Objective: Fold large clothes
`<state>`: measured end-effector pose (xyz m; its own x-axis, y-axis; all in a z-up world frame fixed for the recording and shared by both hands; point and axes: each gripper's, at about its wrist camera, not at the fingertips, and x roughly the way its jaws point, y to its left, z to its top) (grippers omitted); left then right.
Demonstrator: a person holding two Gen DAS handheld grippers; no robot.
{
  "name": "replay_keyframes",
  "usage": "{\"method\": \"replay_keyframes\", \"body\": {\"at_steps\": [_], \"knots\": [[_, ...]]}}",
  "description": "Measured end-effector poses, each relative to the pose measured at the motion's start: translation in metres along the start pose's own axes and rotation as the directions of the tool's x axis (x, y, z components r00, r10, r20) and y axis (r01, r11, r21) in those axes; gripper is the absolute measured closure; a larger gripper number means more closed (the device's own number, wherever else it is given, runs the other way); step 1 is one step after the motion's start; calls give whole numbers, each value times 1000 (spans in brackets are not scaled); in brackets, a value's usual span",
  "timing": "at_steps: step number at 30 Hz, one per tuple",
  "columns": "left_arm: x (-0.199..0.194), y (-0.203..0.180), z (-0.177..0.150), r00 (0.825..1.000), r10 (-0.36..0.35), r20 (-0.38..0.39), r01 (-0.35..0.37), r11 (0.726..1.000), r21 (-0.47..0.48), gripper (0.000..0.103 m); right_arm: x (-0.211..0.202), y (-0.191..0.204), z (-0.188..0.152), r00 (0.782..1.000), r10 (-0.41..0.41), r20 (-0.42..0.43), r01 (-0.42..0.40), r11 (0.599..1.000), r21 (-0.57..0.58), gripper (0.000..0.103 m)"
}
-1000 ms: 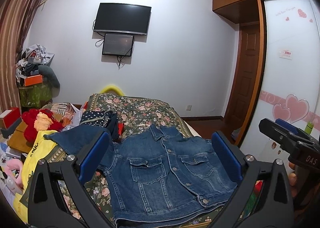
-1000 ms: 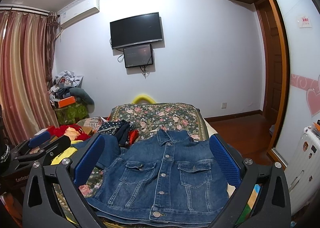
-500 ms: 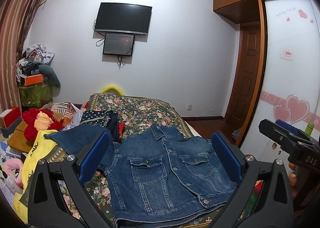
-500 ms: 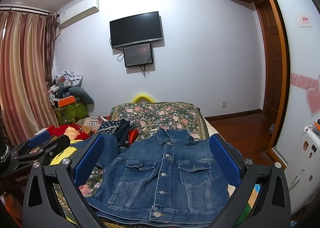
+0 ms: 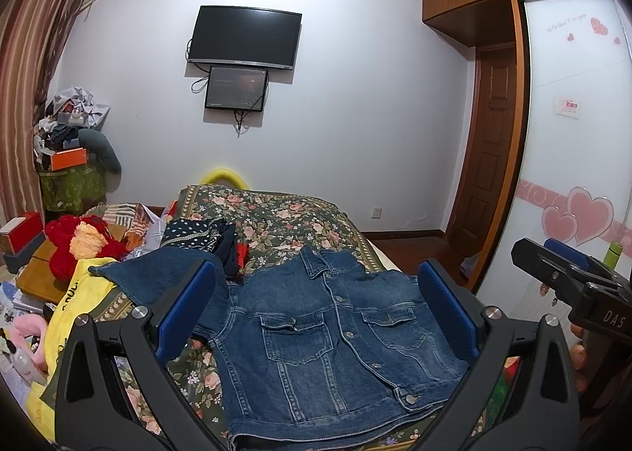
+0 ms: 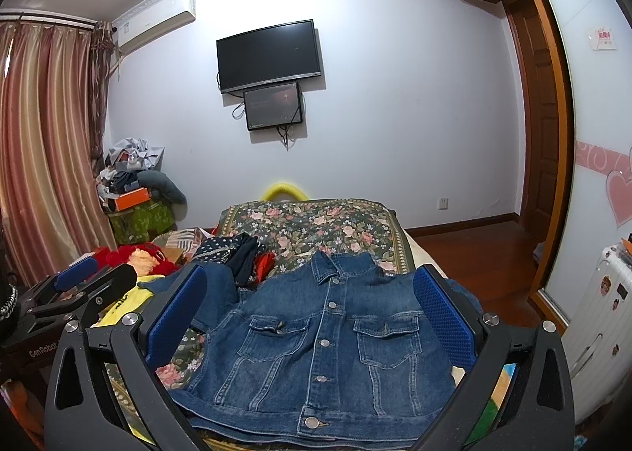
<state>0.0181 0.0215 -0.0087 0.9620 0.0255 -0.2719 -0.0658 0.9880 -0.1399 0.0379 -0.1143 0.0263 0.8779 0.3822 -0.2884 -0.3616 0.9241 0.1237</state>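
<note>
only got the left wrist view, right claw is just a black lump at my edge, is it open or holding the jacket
observer: open. the right claw holds nothing; the denim jacket lies flat on the bed, seen between its pads.
operator: where's my left claw from there
observer: the left claw is at the left of the right wrist view, by the yellow cloth, clear of the denim.
operator: anything right of the bed
observer: a white radiator with stickers.

1 denim jacket [image 6: 320, 344], 2 screens [image 6: 268, 55] (wall-mounted).
</note>
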Motion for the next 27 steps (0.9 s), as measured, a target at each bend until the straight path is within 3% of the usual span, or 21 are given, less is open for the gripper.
{"method": "replay_keyframes", "body": {"at_steps": [16,27], "knots": [[26,20,-8,998,29,-54,-31,999,-22,0,30,2,-7,996,-7,-86,7,1000,4,0],[86,72,-17,981,91,-172,-107,991,-84,0,90,-12,-22,973,-31,-231,41,998,37,0]]}}
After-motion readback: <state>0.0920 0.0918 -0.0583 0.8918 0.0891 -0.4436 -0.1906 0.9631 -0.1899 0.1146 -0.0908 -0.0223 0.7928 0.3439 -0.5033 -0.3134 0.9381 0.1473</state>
